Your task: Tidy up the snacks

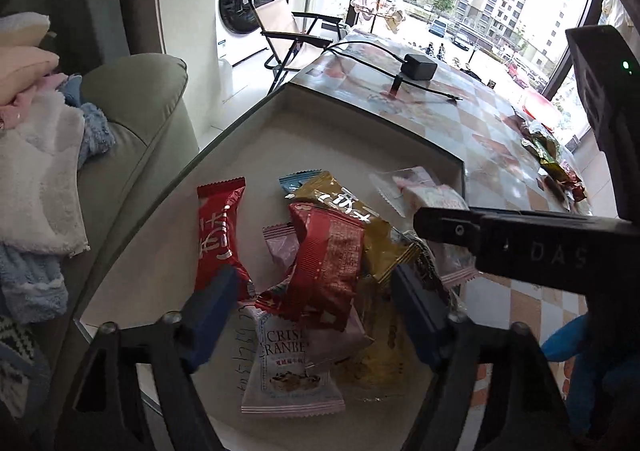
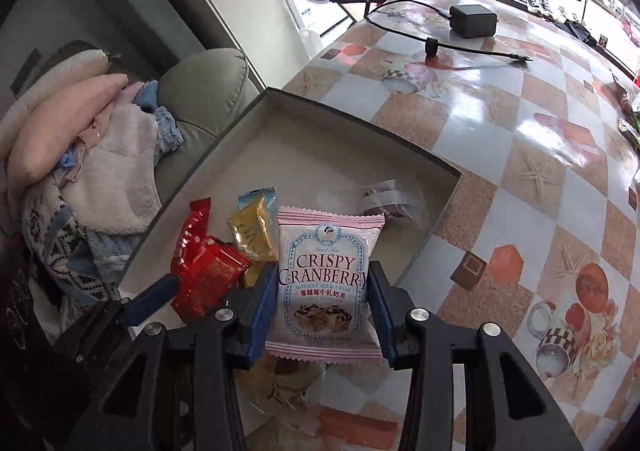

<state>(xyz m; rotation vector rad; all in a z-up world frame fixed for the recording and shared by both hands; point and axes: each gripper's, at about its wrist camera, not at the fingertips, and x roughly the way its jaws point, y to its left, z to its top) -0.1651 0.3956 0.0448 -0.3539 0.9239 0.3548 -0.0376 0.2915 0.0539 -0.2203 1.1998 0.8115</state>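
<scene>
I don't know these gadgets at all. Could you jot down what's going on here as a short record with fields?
place: patterned table beside a sofa
container: shallow box
in the box: a pile of wrapped snacks
right gripper: jaws closed on a cranberry crisp packet, held over the box
left gripper: jaws open over the pile, holding nothing
also on the table: black charger with its cable

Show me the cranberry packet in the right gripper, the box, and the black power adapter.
cranberry packet (image 2: 326, 283): right wrist view, on its printed front.
box (image 2: 352, 119): right wrist view, on its far wall.
black power adapter (image 2: 472, 21): right wrist view, on its body.
</scene>
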